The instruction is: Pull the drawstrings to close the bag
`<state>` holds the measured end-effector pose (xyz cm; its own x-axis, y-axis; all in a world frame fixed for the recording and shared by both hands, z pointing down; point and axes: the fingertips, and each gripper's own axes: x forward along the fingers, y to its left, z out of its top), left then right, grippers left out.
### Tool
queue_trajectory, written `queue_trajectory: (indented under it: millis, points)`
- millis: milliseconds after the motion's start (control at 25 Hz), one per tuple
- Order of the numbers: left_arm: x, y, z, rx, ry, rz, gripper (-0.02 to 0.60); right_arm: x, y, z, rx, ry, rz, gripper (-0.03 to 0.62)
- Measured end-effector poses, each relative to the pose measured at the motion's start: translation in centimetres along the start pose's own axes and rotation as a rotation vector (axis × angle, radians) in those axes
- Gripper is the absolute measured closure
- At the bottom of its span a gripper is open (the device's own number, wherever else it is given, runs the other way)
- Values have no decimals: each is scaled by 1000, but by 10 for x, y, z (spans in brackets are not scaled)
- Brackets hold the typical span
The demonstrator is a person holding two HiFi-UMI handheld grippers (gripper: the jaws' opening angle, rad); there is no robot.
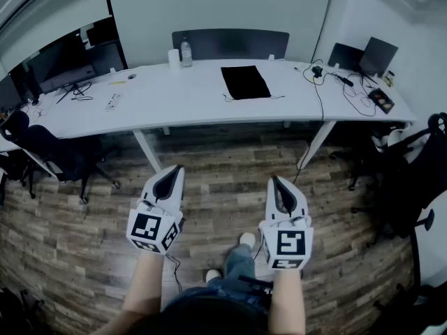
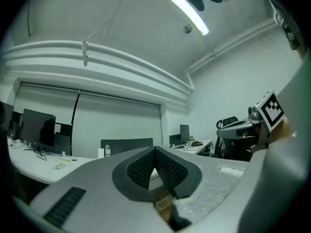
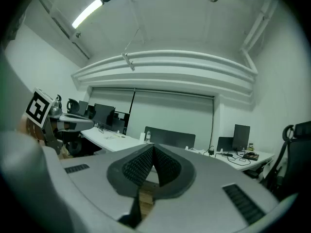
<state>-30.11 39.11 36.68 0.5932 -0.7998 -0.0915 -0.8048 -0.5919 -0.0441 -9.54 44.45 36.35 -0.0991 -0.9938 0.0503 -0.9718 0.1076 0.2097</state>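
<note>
Left gripper (image 1: 172, 174): lower left of centre, over the wood floor (image 1: 223, 176); jaws pressed together, nothing between them
Right gripper (image 1: 277, 184): lower right of centre; jaws likewise closed and empty
Bag (image 1: 245, 82): black, lay flat at upper centre on the white table (image 1: 167, 100); well apart from both grippers

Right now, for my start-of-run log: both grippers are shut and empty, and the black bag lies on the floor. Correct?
No: the head view shows the black bag lying on the white table instead. The left gripper and right gripper are shut and empty, as you said.
</note>
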Motion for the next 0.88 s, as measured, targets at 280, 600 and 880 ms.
queue_trajectory:
  millis: [280,600,880]
  points:
    - [10,4,-3,27,17,-9,584,14,-1,0,-29,7,-2,600]
    - [80,11,-17,31,49,-8,584,66,-42,-11,-3,11,5,600]
    - [179,14,-21,46,60,-7,584,145,-100,-18,36,-7,54,600]
